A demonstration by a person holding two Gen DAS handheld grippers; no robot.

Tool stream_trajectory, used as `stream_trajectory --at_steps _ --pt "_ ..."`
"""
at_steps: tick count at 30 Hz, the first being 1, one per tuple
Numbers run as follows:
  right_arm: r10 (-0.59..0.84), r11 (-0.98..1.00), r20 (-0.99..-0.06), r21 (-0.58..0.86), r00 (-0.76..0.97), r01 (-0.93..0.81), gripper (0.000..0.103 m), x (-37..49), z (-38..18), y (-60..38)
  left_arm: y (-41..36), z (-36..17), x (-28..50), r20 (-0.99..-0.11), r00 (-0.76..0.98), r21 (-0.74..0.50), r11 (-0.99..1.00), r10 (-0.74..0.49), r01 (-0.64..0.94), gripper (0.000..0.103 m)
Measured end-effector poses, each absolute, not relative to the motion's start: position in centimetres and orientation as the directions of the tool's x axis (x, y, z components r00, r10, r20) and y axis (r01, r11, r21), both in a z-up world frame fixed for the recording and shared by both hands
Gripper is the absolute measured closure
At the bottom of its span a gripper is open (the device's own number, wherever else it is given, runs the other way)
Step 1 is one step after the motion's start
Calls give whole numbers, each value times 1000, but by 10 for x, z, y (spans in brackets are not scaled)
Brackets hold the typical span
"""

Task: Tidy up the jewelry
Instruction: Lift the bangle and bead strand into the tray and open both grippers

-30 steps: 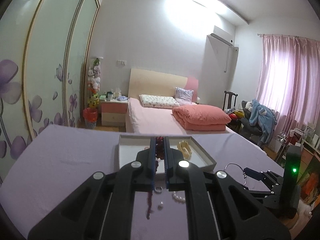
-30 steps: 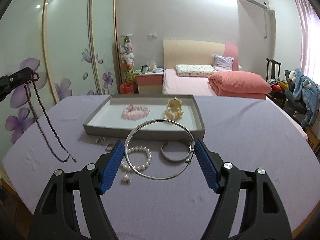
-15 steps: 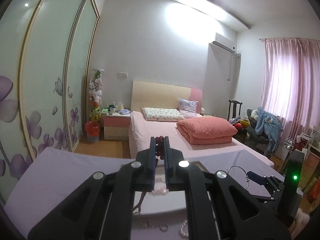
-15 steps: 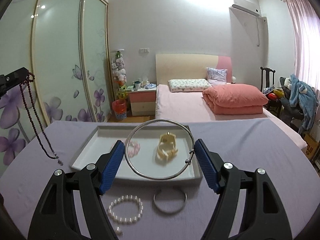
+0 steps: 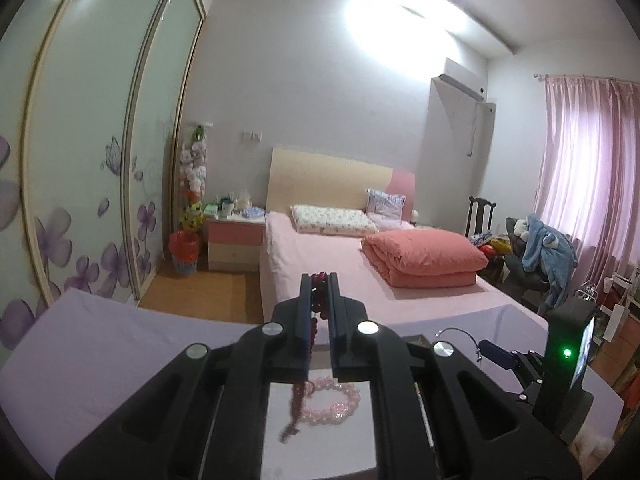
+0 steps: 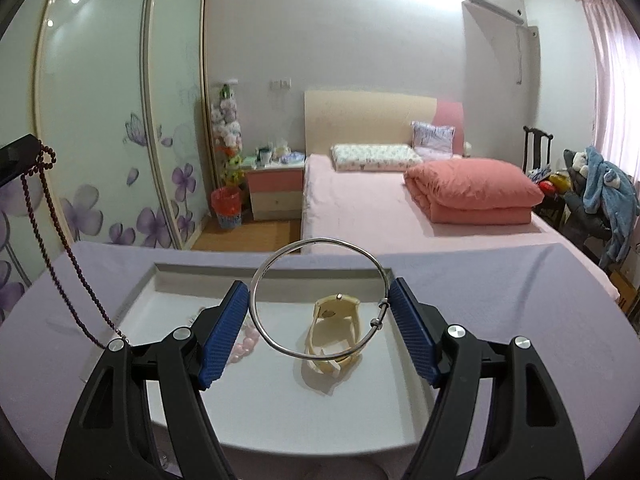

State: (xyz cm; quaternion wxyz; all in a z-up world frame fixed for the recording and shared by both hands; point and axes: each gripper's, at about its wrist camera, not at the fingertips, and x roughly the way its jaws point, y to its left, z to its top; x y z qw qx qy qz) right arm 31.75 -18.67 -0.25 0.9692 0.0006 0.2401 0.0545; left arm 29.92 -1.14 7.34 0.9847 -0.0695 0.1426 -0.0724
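Overhead, ribbed blue pads [image 6: 224, 332] clamp a thin, round silver bangle [image 6: 318, 300].

Below the right gripper [image 6: 320, 312], the tray [image 6: 280, 412] floor is bare toward the near rim; a cream watch [image 6: 334, 334] sits under the jaws, a pink bead bracelet [image 6: 244, 342] under the left finger. A dark bead strand [image 6: 60, 248] hangs left.

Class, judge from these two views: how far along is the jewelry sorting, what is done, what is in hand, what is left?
Done: a pink bead bracelet and a cream watch lie in the tray. In hand: the left gripper pinches a dark bead necklace, the right gripper clamps a silver bangle, both over the tray, unreleased. Left: setting both down; anything else outside the tray is not visible.
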Motion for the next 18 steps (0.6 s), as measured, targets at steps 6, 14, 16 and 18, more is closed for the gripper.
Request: stream_trajectory --at_steps 6,14,16,18 --pt "110 994 -551 38 827 -107 30 341 -28 -184 -14 41 327 -330 930 -169 980 -161 109 95" --pt "108 994 -621 52 776 -97 30 355 -46 -185 -14 10 348 -393 906 -163 982 -155 97 94" --pt "120 993 -634 61 764 -105 30 356 -46 -185 -13 6 349 -405 901 -160 983 -153 95 92" --pt "124 992 -632 66 765 -106 30 355 -45 -186 -11 4 350 -410 900 -157 983 -149 91 88"
